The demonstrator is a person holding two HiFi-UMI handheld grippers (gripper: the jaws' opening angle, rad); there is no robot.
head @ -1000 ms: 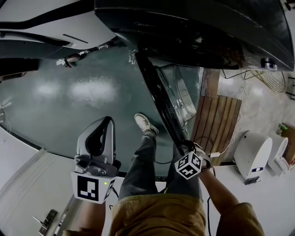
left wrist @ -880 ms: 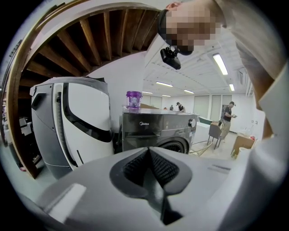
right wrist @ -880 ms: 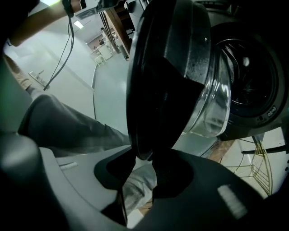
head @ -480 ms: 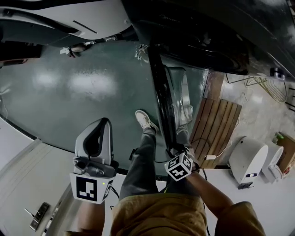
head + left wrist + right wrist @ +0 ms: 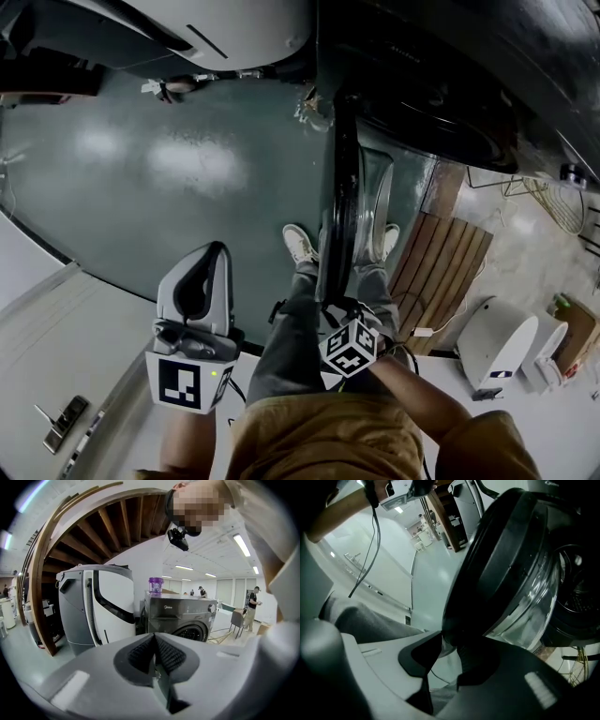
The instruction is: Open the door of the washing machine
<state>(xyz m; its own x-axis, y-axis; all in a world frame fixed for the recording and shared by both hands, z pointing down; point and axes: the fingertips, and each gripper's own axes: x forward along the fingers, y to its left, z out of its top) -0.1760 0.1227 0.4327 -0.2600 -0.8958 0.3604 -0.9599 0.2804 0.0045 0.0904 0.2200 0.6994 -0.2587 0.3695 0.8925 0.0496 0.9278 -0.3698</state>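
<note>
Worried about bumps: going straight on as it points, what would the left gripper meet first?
Probably the washer, near its edge by the white machine; nothing nearer shows, but depth is unclear.

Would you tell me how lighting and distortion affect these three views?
Head view: dim overall, pale glare patches on the green floor. Left gripper view: brightly lit, fisheye bends the wooden beam into an arc. Right gripper view: the door is nearly black against bright surroundings, highlights on its glass.

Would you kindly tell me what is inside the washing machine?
Only part of the dark drum shows in the right gripper view. The door, clamped by the right gripper, covers the rest; any contents cannot be told.
</note>
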